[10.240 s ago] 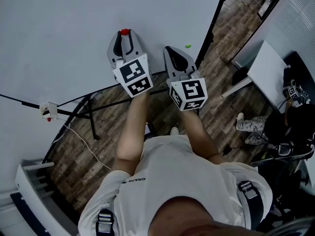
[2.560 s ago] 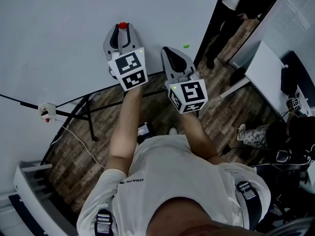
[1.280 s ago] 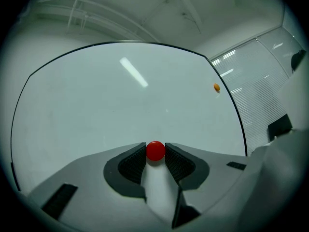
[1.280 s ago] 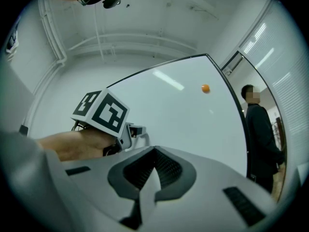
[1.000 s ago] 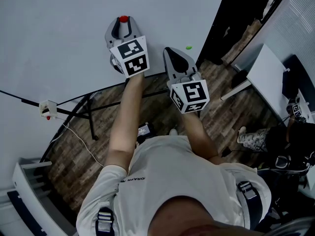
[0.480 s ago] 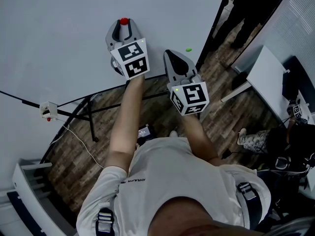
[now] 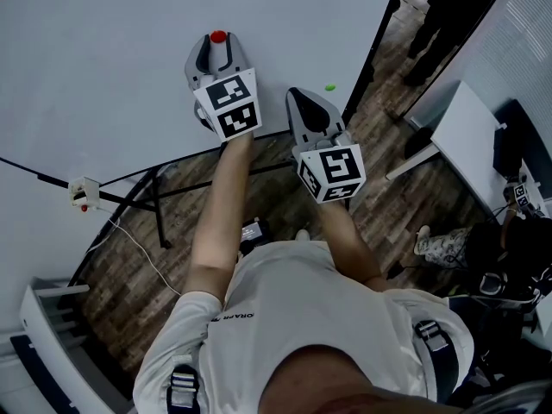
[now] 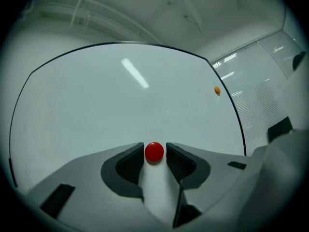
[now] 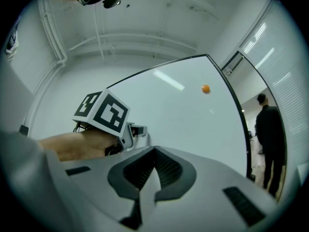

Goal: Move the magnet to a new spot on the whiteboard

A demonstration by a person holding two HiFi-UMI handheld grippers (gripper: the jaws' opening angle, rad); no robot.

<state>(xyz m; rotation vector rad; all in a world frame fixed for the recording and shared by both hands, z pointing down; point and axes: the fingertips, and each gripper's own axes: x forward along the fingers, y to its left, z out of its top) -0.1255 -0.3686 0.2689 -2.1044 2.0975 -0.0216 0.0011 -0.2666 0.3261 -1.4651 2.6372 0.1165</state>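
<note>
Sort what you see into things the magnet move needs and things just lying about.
Job: red magnet; whiteboard; left gripper, jaws just been opening, magnet between them, pads off it.
Lying about: second small magnet; board stand; white table; right gripper, shut.

1. Whiteboard: one.
2. Magnets: two. The second magnet sits at 4 o'clock of the red magnet in the head view.
3. Grippers: two, the left gripper and the right gripper.
4. Marker cubes: two, one per gripper.
5. Bystander: one.
</note>
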